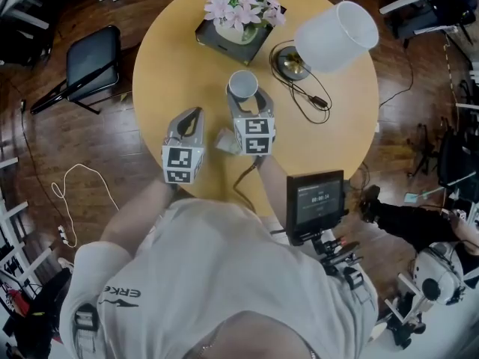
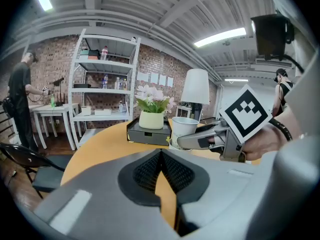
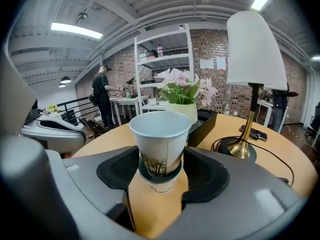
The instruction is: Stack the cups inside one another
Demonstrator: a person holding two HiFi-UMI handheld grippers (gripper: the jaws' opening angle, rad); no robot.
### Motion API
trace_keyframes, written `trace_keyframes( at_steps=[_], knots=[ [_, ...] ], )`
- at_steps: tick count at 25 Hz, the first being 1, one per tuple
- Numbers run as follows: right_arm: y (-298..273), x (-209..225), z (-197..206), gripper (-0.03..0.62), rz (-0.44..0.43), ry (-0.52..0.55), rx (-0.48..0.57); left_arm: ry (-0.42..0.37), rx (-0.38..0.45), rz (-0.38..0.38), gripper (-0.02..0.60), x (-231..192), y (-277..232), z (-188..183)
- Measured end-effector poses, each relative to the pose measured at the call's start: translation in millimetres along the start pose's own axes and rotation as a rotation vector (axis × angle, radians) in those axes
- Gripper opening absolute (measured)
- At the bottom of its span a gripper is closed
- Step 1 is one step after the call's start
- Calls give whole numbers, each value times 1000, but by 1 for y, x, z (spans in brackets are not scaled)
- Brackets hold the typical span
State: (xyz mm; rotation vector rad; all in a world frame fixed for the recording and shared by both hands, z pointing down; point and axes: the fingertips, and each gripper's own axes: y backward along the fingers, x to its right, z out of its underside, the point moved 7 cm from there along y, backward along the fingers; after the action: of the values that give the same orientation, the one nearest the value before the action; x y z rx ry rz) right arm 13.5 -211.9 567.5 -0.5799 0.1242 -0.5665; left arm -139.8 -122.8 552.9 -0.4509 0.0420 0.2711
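A white paper cup with a tree print stands upright between the jaws of my right gripper, whose pads press on its sides. Its base sits inside a second cup, of which only the rim shows. In the head view this cup is at the middle of the round yellow table, with the right gripper around it. My left gripper hovers to the left, apart from the cups. Its jaws meet at the tips with nothing between them. From there the cup shows ahead on the right.
A flower pot on a black box stands behind the cup. A white-shaded lamp with a brass base and a loose cord is at the right. A small pale object lies between the grippers. A black chair stands left of the table.
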Motion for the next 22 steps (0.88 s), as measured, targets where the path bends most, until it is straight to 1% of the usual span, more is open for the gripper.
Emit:
trace_keyframes(
  at_steps=[8,14,22],
  knots=[
    [-1,-1,7,299,-18,-4,-18,-2,-7,6,2,2,-2,0],
    [-1,-1,8,322,-29,2,-32,-7,-9,12,2,3,-3,-1],
    [-6,-1,16,388,-58,5,-73,-14,-16,20,2,4,-5,3]
  ],
)
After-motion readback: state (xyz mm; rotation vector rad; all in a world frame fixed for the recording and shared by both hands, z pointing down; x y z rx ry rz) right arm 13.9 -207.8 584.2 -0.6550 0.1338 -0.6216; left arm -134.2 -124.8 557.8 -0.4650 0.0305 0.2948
